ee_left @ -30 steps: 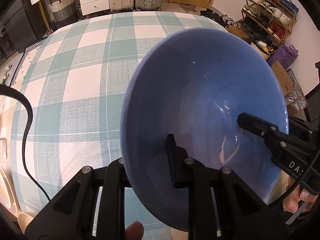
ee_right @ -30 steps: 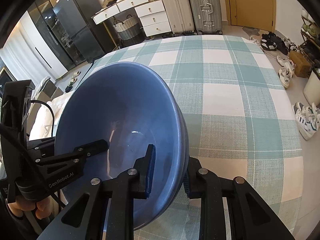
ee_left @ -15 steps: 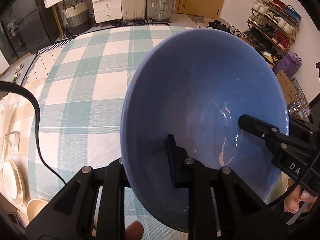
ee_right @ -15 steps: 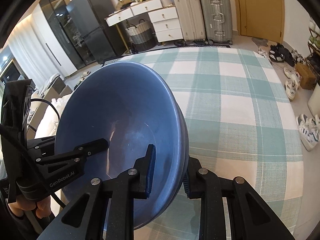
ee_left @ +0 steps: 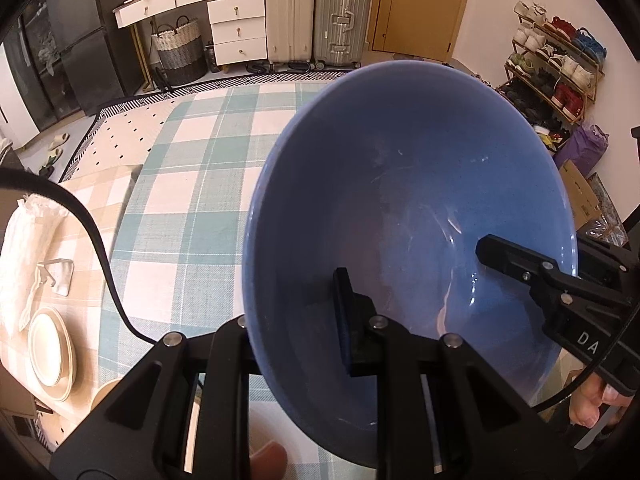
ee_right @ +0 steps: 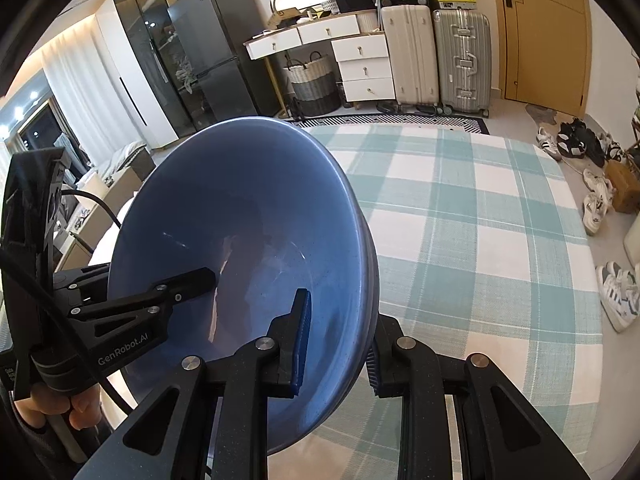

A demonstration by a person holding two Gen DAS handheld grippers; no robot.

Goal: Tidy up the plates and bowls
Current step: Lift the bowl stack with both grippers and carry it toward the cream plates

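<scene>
Though tilted, bowl between both tongs.

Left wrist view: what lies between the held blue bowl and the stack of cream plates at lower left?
In the left wrist view, between the blue bowl and the cream plates lie the teal checked cloth and a black cable curving across it.
</scene>
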